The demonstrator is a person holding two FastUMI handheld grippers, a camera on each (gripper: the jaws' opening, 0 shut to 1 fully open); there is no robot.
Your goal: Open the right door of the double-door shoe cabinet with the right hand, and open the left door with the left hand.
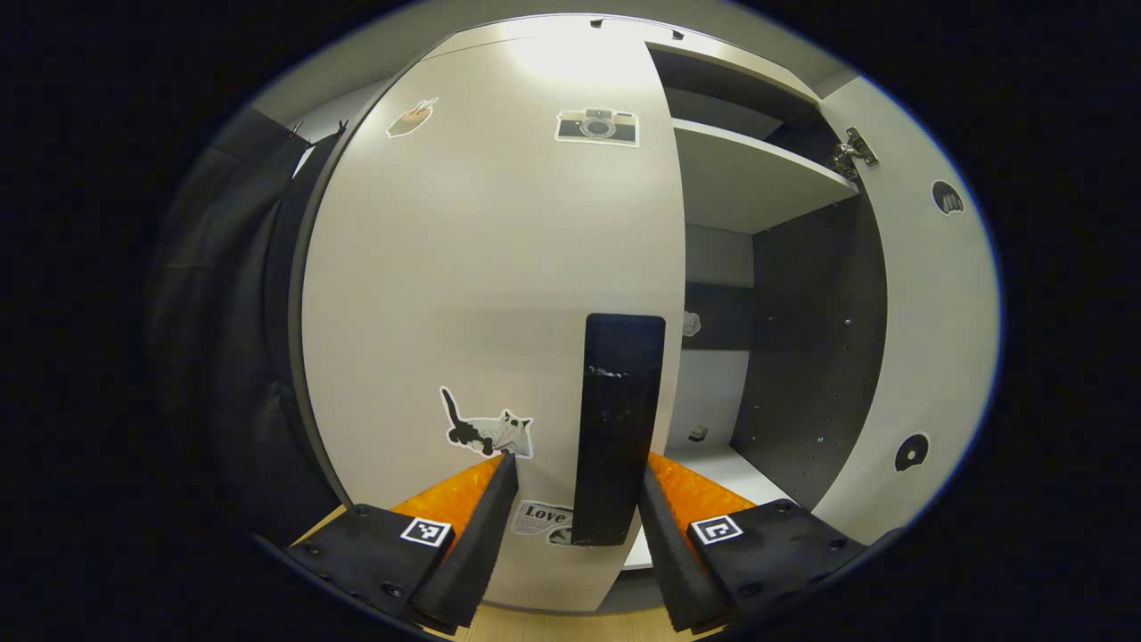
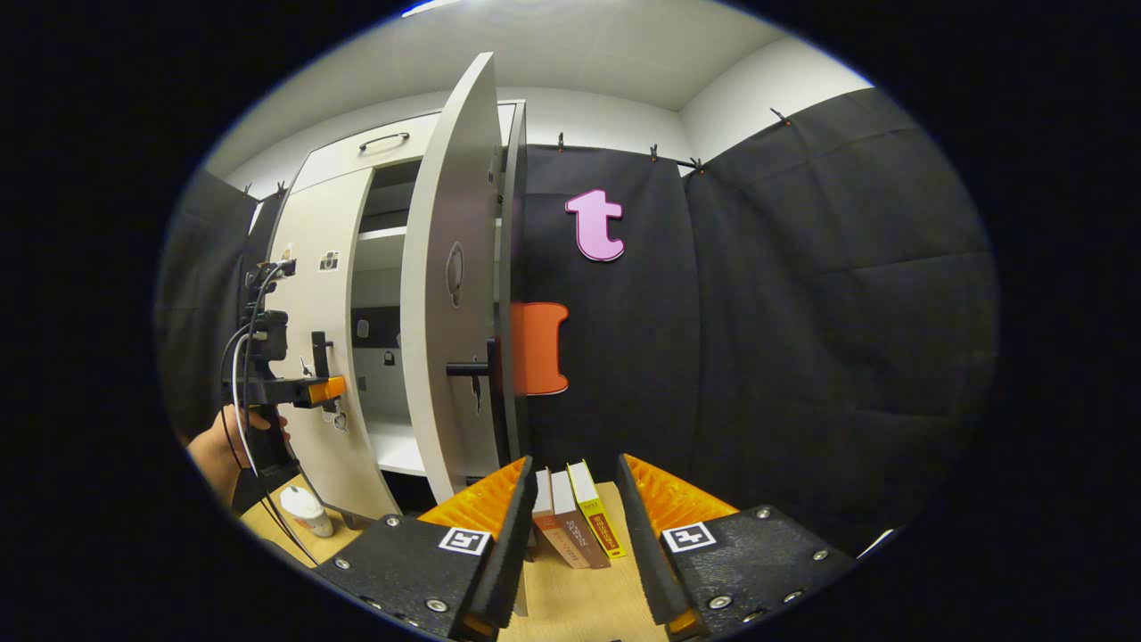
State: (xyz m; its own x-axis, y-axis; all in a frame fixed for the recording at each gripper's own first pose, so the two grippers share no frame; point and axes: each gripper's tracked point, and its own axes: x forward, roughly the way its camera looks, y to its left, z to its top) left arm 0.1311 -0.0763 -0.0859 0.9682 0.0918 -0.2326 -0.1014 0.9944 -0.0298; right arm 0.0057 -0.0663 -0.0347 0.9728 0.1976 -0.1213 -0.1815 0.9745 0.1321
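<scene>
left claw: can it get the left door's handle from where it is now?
Probably yes. The left claw is open, the left door's handle stands between its fingers, and nothing sits between them. The right door is already swung open, clear of it.

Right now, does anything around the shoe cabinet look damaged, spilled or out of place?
Nothing stands out. The right door is swung wide open, the left door is closed with the left gripper open around its handle, and three books stand on the floor.

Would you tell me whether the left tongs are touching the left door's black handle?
Cannot tell: in the left gripper view the handle stands between the open left tongs, but no contact or gap shows plainly.
</scene>
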